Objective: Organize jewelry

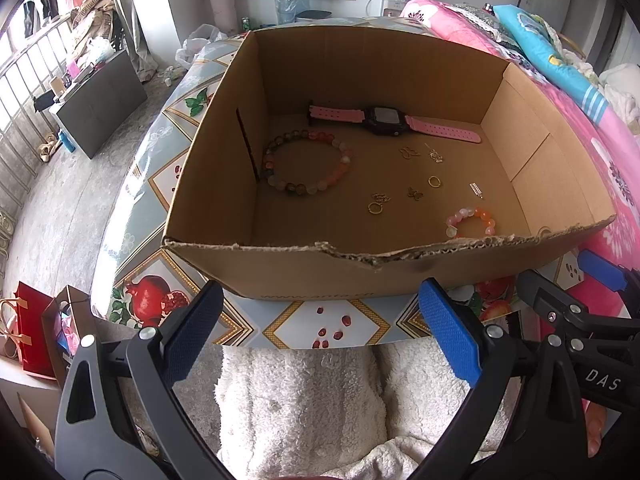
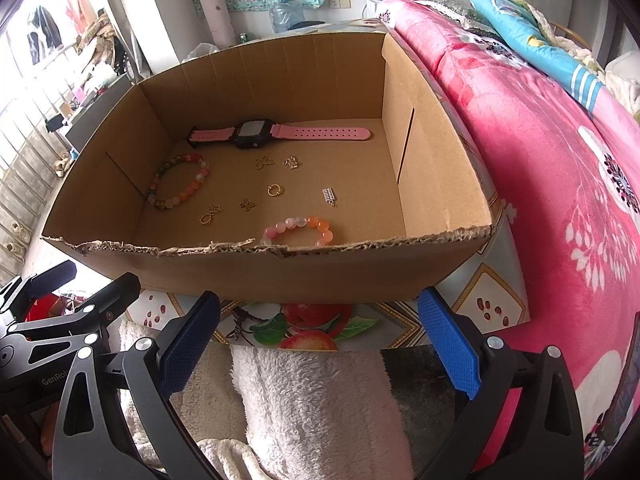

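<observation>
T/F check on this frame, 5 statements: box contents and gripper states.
1. The pink-strapped watch lies flat near the far wall of the cardboard box. True.
2. The left gripper is shut on a ring. False: it is open, empty, and outside the box.
3. The small pink-and-orange bracelet lies close to the torn near wall. True.
4. The large bead bracelet is looped around the watch. False: it lies apart from the watch, near the left wall.
5. The right gripper is inside the box. False: it is open, in front of the near wall.
</observation>
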`<state>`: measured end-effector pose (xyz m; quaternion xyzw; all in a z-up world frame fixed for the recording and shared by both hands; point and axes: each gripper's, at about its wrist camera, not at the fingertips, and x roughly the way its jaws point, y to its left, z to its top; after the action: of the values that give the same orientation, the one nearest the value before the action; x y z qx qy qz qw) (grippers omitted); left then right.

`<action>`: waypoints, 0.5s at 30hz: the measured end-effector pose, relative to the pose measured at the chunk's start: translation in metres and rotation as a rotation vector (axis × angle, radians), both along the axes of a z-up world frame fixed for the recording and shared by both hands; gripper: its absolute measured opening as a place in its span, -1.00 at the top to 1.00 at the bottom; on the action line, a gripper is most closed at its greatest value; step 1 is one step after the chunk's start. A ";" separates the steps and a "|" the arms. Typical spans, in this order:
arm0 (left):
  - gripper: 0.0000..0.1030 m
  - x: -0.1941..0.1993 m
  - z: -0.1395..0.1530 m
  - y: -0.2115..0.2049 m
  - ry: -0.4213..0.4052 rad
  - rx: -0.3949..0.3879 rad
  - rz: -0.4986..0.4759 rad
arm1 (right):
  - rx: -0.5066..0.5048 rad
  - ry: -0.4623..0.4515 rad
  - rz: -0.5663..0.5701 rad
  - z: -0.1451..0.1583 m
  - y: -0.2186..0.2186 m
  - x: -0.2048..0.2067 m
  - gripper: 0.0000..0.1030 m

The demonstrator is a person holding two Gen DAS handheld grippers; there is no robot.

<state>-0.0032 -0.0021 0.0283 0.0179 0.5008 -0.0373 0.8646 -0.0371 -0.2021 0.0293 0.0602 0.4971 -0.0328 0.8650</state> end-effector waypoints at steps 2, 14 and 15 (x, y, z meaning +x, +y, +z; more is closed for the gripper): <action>-0.83 0.000 0.000 0.000 0.001 0.001 0.001 | 0.001 0.001 -0.002 0.000 -0.001 0.000 -0.87; -0.83 0.000 0.000 -0.001 0.003 0.000 0.001 | 0.002 0.004 -0.005 0.000 -0.003 -0.002 -0.87; -0.83 0.000 0.000 -0.001 0.002 -0.001 0.001 | 0.002 0.003 -0.005 0.000 -0.003 -0.002 -0.87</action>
<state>-0.0028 -0.0030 0.0280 0.0172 0.5017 -0.0372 0.8641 -0.0388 -0.2047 0.0290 0.0622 0.4983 -0.0345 0.8641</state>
